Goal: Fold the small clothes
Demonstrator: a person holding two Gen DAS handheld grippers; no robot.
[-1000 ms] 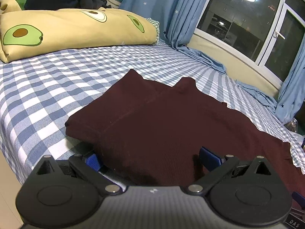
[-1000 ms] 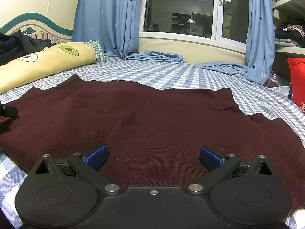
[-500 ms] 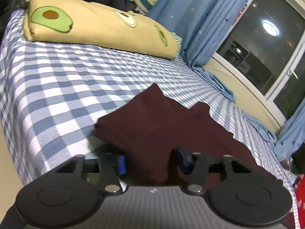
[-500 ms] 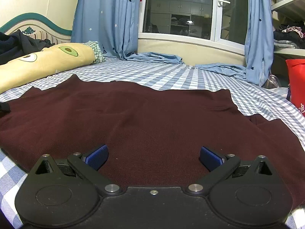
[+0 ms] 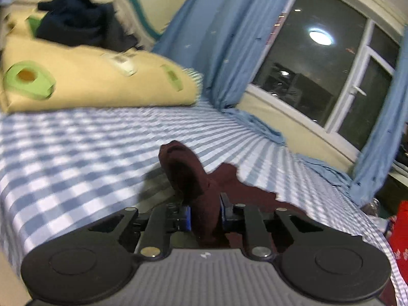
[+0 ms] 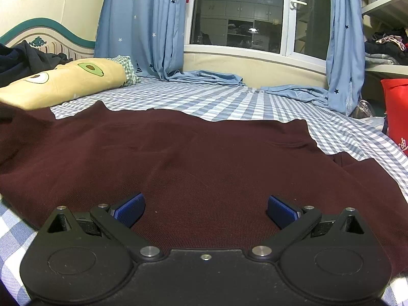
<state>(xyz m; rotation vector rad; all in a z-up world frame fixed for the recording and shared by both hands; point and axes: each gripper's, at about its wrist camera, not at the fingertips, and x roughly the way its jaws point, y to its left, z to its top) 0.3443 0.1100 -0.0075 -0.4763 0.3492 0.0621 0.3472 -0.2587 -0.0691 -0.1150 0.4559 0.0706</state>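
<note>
On checked bed, left hand-held gripper pinching maroon garment, right hand-held gripper spread

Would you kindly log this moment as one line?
left hand-held gripper: shut on maroon garment | right hand-held gripper: open over it | bed

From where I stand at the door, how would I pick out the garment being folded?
Find the bed with the blue-and-white checked sheet under the dark window. Spread across its near half lies a maroon shirt, with the right tool open over it and the left tool pinching one end. It is the only dark red cloth; the avocado-print pillow is yellow and the curtains blue.
</note>
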